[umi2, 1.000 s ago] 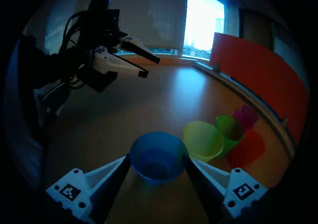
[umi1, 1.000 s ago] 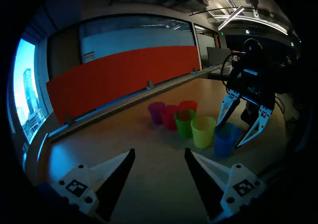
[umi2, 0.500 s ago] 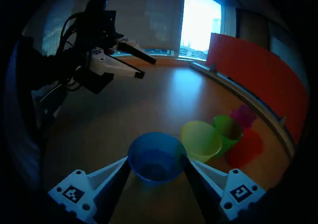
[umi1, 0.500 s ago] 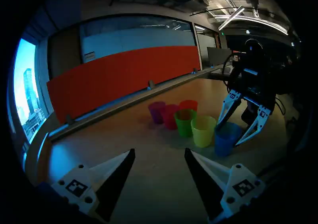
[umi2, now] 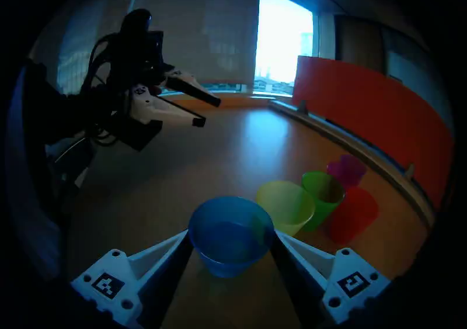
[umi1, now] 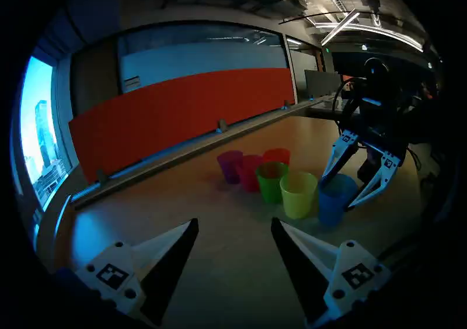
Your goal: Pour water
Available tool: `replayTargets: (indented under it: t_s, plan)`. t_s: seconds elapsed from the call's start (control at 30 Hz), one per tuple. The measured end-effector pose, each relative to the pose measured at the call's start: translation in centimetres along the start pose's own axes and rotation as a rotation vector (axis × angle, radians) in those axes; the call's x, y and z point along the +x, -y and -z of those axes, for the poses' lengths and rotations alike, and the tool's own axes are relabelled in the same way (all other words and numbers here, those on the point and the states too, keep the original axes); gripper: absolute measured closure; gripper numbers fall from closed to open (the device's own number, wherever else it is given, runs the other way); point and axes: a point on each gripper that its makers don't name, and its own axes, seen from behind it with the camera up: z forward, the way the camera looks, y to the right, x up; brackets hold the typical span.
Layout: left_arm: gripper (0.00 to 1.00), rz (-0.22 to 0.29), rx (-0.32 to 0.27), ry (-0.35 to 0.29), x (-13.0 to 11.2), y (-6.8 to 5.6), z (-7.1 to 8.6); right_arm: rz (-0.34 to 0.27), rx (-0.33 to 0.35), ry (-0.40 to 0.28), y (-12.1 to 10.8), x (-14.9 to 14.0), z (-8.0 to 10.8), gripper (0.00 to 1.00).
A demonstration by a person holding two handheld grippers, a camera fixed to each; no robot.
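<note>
A blue cup sits between my right gripper's fingers, which are shut on its sides; liquid seems to lie in its bottom. In the left gripper view the same blue cup hangs in the right gripper, just right of a yellow cup. Green, red, magenta and purple cups stand behind in a cluster. My left gripper is open with nothing between its fingers. It also appears as the left gripper, held in the air above the table.
The wooden table stretches wide in front of the cups. An orange partition on a rail bounds its far edge, and a bright window lies beyond. A person's dark sleeve holds the left gripper.
The right gripper has risen slightly with the blue cup and levelled out, drawing a little away from the yellow cup. The left gripper has barely moved.
</note>
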Motion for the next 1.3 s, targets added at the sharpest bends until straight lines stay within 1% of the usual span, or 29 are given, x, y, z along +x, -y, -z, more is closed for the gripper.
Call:
replayTargets:
  t_s: [0.37, 0.67, 0.87, 1.07, 1.3]
  plan:
    - [0.08, -0.012, -0.011, 0.001, 0.4, -0.7, -0.8, -0.019, -0.043, -0.107, -0.5, 2.7, 1.6, 0.09]
    - [0.08, -0.018, -0.02, -0.009, 1.3, -1.3, -1.2, -0.042, -0.092, -0.239, -1.4, 6.4, 3.2, 0.09]
    - [0.08, -0.026, -0.022, -0.013, 1.7, -1.6, -1.6, -0.029, -0.124, -0.313, -2.2, 8.8, 4.3, 0.09]
    - [0.08, -0.021, -0.026, -0.017, 2.1, -1.8, -2.1, -0.025, -0.156, -0.392, -2.8, 11.0, 5.6, 0.09]
    - [0.08, -0.014, -0.037, -0.019, 2.4, -2.0, -2.9, -0.01, -0.172, -0.452, -3.2, 12.6, 6.8, 0.09]
